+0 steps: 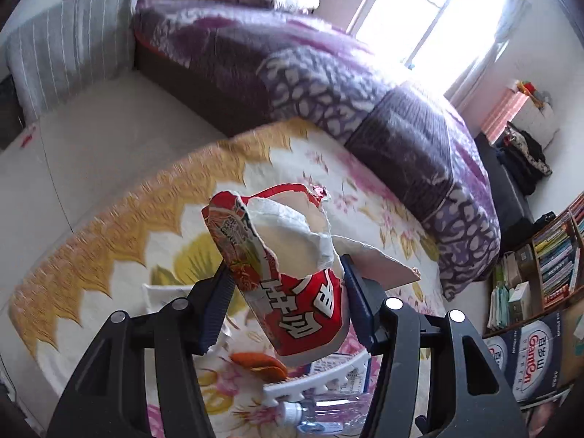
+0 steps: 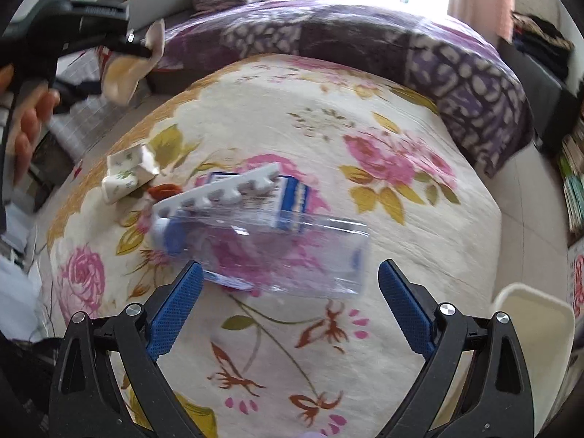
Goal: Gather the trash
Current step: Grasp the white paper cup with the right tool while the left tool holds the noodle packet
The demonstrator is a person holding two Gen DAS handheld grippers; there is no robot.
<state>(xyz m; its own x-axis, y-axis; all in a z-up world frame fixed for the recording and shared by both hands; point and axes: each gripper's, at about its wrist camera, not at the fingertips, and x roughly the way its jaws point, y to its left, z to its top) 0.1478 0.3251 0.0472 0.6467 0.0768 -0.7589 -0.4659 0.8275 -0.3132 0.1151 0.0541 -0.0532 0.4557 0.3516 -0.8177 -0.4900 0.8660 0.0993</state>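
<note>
My left gripper (image 1: 286,288) is shut on a torn red paper cup (image 1: 303,310) with a white inside, held in the air above the flowered bedspread (image 1: 109,226). The right wrist view shows that gripper (image 2: 140,45) at the upper left with the cup (image 2: 122,76) hanging from it. My right gripper (image 2: 290,266) stands open just over a clear plastic bottle (image 2: 284,255) lying on its side, with neither pad touching it. Beyond the bottle lie a white foam toe separator (image 2: 215,191), a blue-and-white card (image 2: 292,200), an orange peel (image 2: 164,189) and a crumpled flowered paper (image 2: 126,173).
A purple patterned blanket (image 2: 456,73) is bunched along the far side of the bed. A white bin (image 2: 529,332) stands at the lower right. A person's hand (image 2: 33,116) holds the left tool. Bookshelves (image 1: 547,262) and a blue box (image 1: 525,357) stand at the right.
</note>
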